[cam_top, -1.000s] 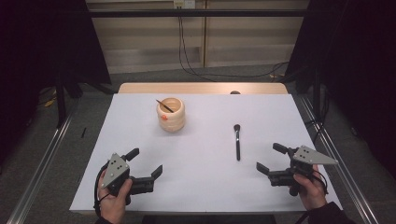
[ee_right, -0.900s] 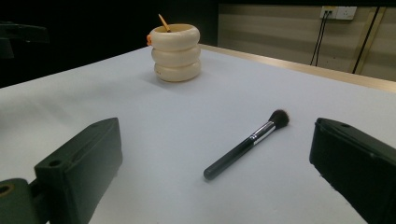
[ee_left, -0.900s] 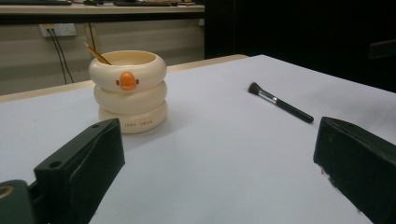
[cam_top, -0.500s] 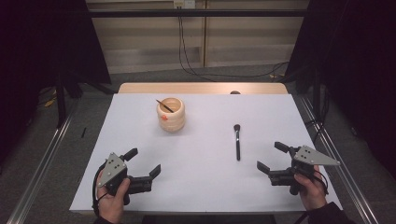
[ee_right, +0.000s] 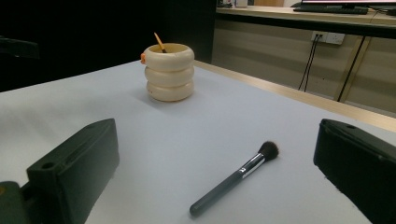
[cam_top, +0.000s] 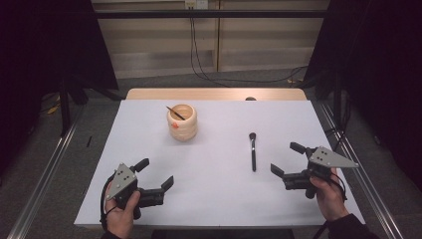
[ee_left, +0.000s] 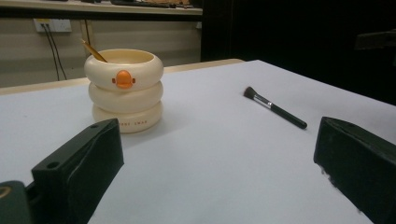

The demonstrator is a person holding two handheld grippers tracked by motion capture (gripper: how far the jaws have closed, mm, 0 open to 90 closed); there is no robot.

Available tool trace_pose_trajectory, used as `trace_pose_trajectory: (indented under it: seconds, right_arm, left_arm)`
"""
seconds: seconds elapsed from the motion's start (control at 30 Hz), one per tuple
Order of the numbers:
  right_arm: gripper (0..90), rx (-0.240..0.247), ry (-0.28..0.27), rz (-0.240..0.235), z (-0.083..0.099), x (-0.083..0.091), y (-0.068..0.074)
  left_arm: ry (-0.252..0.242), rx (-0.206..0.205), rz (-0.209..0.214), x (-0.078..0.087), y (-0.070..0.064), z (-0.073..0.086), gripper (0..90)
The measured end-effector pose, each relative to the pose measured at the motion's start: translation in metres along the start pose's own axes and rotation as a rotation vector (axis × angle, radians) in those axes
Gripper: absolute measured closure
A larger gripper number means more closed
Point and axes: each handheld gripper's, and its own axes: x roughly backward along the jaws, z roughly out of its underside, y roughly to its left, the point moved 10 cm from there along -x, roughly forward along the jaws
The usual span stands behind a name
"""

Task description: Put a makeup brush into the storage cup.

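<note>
The brush [cam_top: 253, 152] lies flat on the table [cam_top: 214, 199] toward its right edge, handle pointing to the near edge for an easy pickup, just beside the wide-open right gripper [cam_top: 288, 160], while the left gripper [cam_top: 155, 173] waits wide open near the front-left corner.

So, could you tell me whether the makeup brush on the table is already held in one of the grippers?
No, the makeup brush lies flat on the white table, apart from the open right gripper.
</note>
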Motion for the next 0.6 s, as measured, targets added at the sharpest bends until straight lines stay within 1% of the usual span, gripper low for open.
trace_pose_trajectory:
  seconds: [0.03, 0.07, 0.1, 0.13, 0.17, 0.2, 0.23, 0.3, 0.37, 0.4, 0.43, 0.47, 0.5, 0.57, 0.6]
  right_arm:
    - [0.1, 0.002, 0.007, -0.011, -0.001, -0.001, 0.000]
    - [0.4, 0.002, 0.013, -0.006, -0.002, -0.003, -0.002]
    - [0.5, 0.005, 0.015, -0.008, -0.003, -0.005, -0.003]
    - [0.5, 0.008, 0.026, -0.020, -0.004, -0.007, -0.004]
    - [0.9, 0.011, 0.032, -0.018, -0.005, -0.010, -0.005]
    - [1.7, 0.009, 0.034, -0.018, -0.006, -0.013, -0.007]
    - [2.3, 0.001, 0.034, -0.029, -0.007, -0.016, -0.008]
    - [2.4, 0.002, 0.033, -0.005, -0.009, -0.022, -0.012]
    - [2.3, 0.004, 0.034, -0.029, -0.013, -0.027, -0.011]
    - [2.2, 0.002, 0.032, -0.023, -0.015, -0.030, -0.011]
    - [1.9, 0.005, 0.028, -0.034, -0.017, -0.032, -0.011]
    - [0.9, -0.002, 0.026, -0.028, -0.018, -0.033, -0.013]
    - [1.0, -0.003, 0.032, -0.040, -0.019, -0.036, -0.012]
    - [1.0, 0.001, 0.041, -0.030, -0.019, -0.040, -0.014]
    - [1.0, -0.004, 0.039, -0.033, -0.020, -0.041, -0.014]
  left_arm:
    - [0.004, 0.007, 0.003, 0.000, -0.001, 0.000, 1.4]
    - [0.005, 0.011, 0.006, 0.000, -0.001, 0.000, 1.4]
    - [0.003, 0.009, 0.014, 0.000, -0.003, -0.001, 1.4]
    - [0.003, -0.003, 0.010, 0.000, -0.003, -0.001, 1.7]
    - [0.005, -0.008, 0.010, 0.000, -0.003, -0.001, 1.7]
    - [0.003, -0.006, 0.016, 0.000, -0.003, -0.001, 1.7]
    - [0.006, -0.008, 0.010, 0.000, -0.001, 0.000, 1.7]
    - [0.008, -0.001, 0.007, 0.001, 0.001, 0.001, 1.7]
    - [0.007, -0.006, -0.004, 0.001, 0.004, 0.001, 1.7]
    - [0.010, -0.008, -0.001, 0.001, 0.004, 0.001, 1.7]
    - [0.009, -0.008, 0.002, 0.001, 0.005, 0.001, 1.7]
    - [0.007, -0.005, 0.003, 0.001, 0.004, 0.001, 1.7]
    - [0.007, -0.005, 0.003, 0.001, 0.004, 0.001, 1.7]
    - [0.010, -0.001, 0.003, 0.001, 0.005, 0.002, 1.6]
    - [0.010, -0.001, 0.001, 0.001, 0.005, 0.002, 1.6]
